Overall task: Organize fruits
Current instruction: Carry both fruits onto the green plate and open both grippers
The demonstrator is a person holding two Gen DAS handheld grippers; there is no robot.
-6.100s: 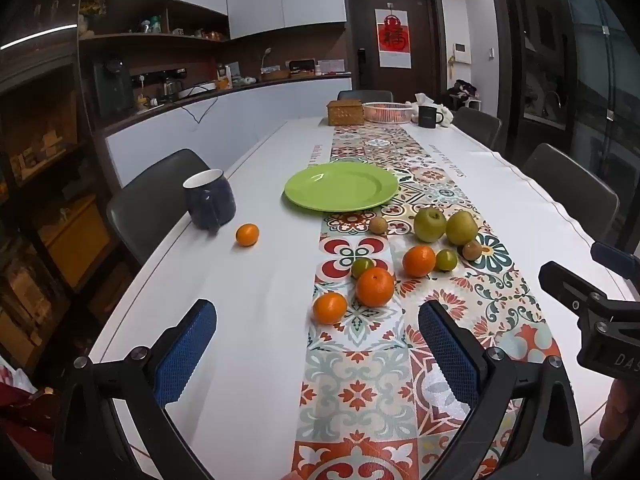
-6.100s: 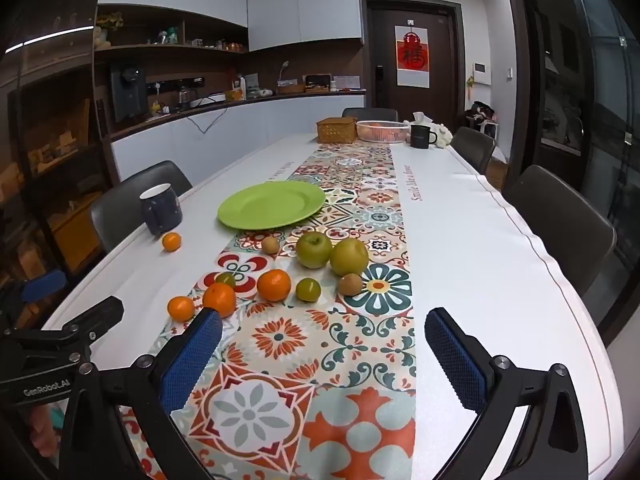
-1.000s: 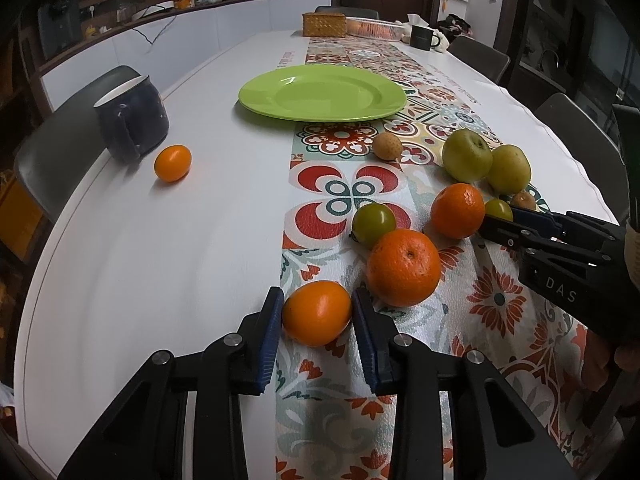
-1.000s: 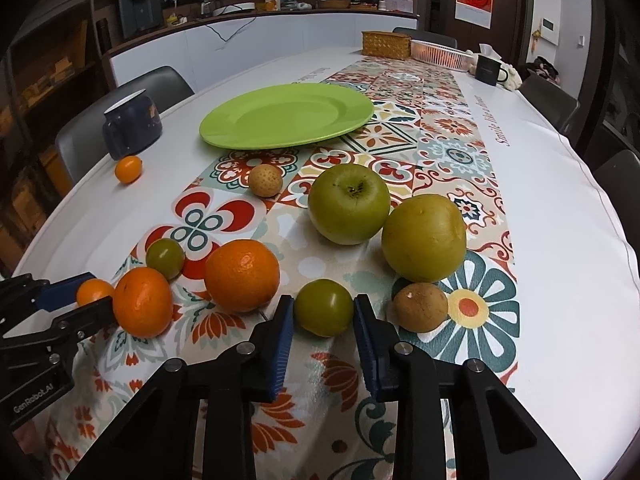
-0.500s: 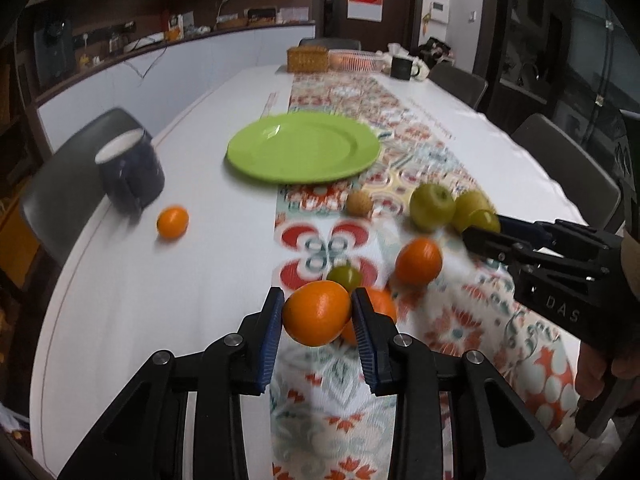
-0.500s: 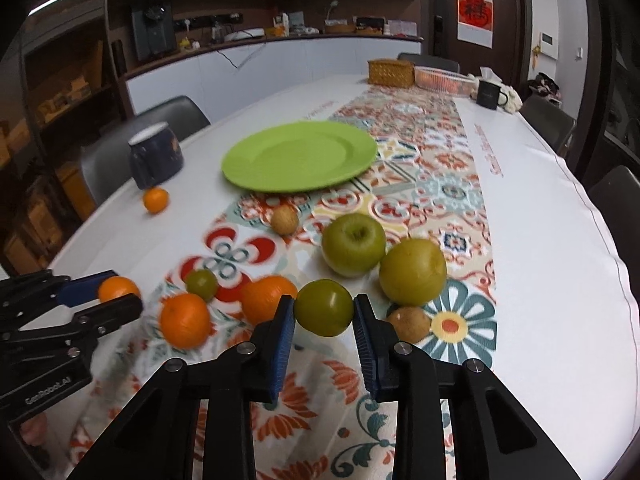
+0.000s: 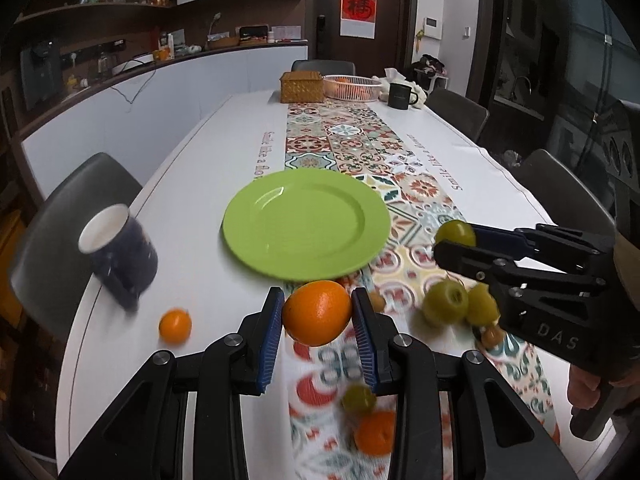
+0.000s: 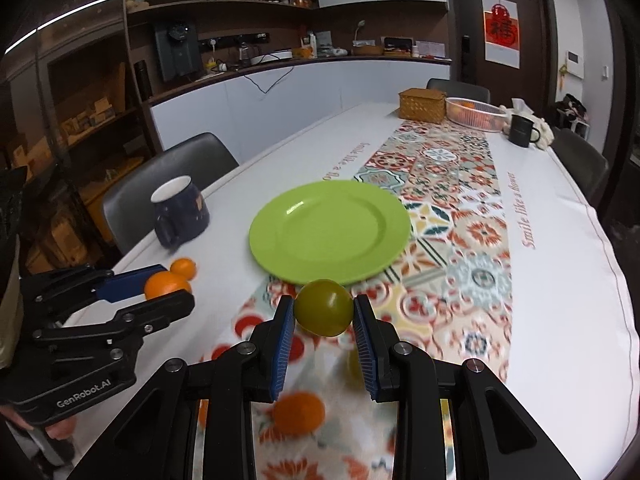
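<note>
Biggest thing here is the long white table (image 7: 192, 208) with a patterned tile runner (image 7: 352, 140) going down the middle toward twelve o'clock. On it sits an empty lime-green plate (image 7: 306, 222), dead centre in the left wrist view, half on the runner and half on bare white. At about nine o'clock from the plate there's a dark blue mug (image 7: 120, 252), kinda blurry, and a small orange (image 7: 175, 325) lies on the table just beside it toward six. The left gripper (image 7: 318, 334) is clamped on an orange (image 7: 317, 312), blue pads pressing both sides, lifted off the table right at the plate's six o'clock edge. The right gripper (image 8: 323, 334) is squeezing a small green fruit (image 8: 324, 307) the same way, also raised and hanging at six o'clock of the plate in its own view. Left on the runner: a green apple (image 7: 445, 303) and a yellowish pear (image 7: 482, 305) touching each other around four o'clock from the plate, plus another orange (image 7: 374, 432) and a small green fruit (image 7: 357, 399) down near the bottom, both smeared. Way at the far end there's a wicker box (image 7: 301, 87), a pink basket (image 7: 352, 87) and a black mug (image 7: 400, 96).
</note>
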